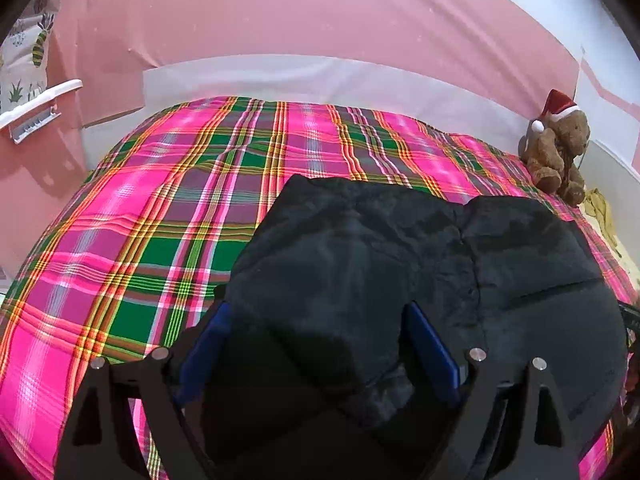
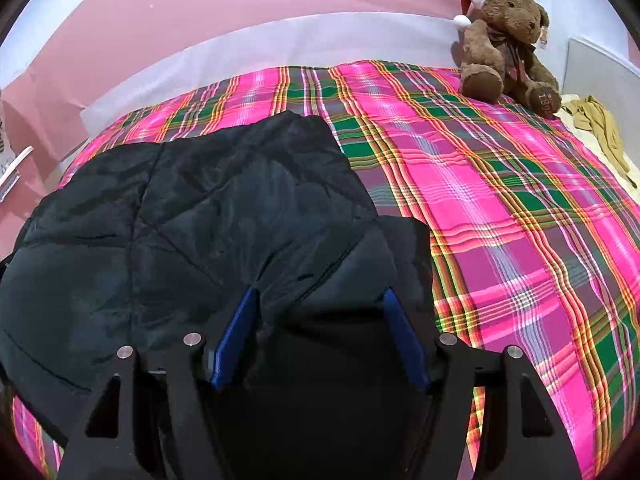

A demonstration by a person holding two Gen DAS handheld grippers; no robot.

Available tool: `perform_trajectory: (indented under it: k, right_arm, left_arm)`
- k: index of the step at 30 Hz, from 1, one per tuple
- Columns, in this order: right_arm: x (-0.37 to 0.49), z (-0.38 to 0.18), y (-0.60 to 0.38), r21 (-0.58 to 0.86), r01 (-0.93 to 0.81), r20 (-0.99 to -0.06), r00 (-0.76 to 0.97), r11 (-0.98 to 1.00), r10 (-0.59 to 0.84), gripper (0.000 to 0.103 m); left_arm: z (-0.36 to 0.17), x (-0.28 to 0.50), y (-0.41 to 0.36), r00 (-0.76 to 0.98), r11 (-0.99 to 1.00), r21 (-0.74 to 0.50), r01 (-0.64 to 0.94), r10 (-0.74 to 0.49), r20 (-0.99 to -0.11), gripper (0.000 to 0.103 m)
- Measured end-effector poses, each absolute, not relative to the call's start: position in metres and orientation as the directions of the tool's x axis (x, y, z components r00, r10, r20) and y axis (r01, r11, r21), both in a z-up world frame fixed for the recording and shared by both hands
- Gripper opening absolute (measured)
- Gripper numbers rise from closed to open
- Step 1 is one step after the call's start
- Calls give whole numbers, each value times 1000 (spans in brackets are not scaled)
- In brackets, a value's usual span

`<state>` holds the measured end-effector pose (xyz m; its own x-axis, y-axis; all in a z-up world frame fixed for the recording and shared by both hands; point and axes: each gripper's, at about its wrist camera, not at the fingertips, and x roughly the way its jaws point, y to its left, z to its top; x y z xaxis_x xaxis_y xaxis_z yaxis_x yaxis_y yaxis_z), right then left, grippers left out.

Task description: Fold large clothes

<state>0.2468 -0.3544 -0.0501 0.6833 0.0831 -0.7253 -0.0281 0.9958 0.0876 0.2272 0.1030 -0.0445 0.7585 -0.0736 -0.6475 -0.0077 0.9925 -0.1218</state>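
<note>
Black quilted padded jacket lies spread on the pink-and-green plaid bedspread near the bed's front edge; left tongs and right tongs hover low, each spread wide astride its folds.

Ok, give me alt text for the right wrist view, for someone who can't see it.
The open right gripper straddles the near edge of a black padded jacket spread on a pink and green plaid bedspread. A brown teddy bear in a Santa hat sits at the far right.
</note>
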Motion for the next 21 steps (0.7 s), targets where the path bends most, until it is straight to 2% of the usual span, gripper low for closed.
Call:
perform_trajectory:
  k: [11, 21]
  right_arm:
    - [224, -18, -356, 81, -31, -703, 706, 996, 79, 66]
    - [211, -3, -346, 92, -91, -670, 731, 992, 129, 66]
  left_arm:
    - [-25, 209, 96, 750, 998, -59, -36, -12, -662, 89]
    - [-7, 209, 85, 763, 997, -67, -26, -23, -646, 88]
